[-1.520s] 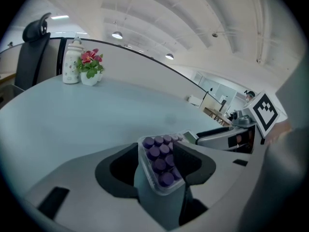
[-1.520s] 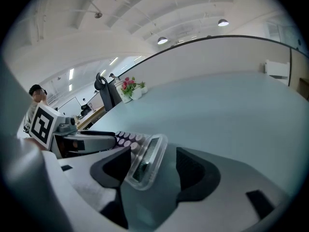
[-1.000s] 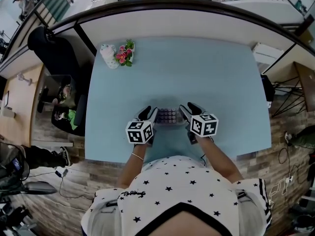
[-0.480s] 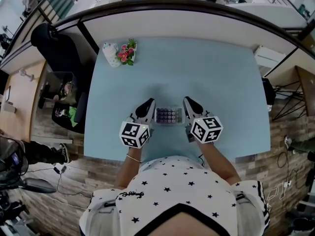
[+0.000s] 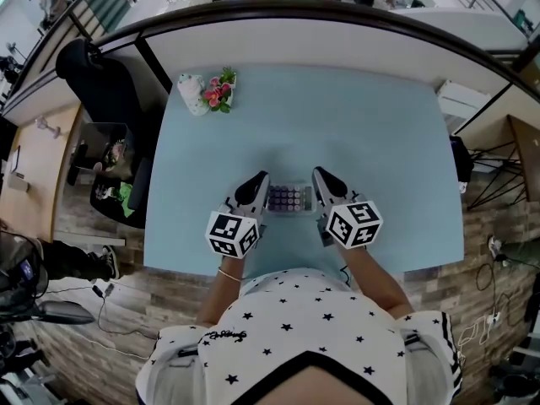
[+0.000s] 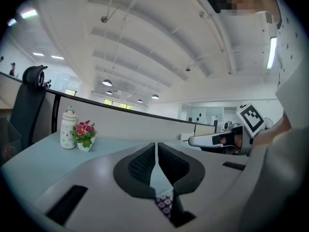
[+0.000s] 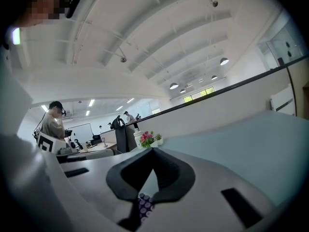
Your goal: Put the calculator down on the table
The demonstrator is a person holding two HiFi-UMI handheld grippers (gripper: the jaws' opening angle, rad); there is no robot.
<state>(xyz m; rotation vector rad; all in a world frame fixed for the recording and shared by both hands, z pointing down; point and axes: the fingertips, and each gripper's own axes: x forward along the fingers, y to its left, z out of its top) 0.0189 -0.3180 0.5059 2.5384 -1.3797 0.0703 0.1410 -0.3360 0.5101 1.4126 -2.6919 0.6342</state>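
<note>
The calculator (image 5: 289,198), a small grey one with purple keys, lies flat on the light blue table (image 5: 371,125) near its front edge. My left gripper (image 5: 256,180) hangs above its left end and my right gripper (image 5: 324,176) above its right end. Both are shut with nothing between the pads. In the left gripper view the closed left gripper (image 6: 156,147) points over the table, and purple calculator keys (image 6: 164,204) show below it. In the right gripper view the right gripper (image 7: 152,152) is also closed, and the calculator keys (image 7: 143,203) show under it.
A white jar (image 5: 189,94) and a small pot of pink flowers (image 5: 217,91) stand at the table's far left corner. A dark-topped partition (image 5: 337,19) runs behind the table. A black chair (image 5: 93,83) stands to the left.
Both grippers stood open on either side of the calculator at table height. They have since shut and risen above it. The calculator has stayed on the table.
</note>
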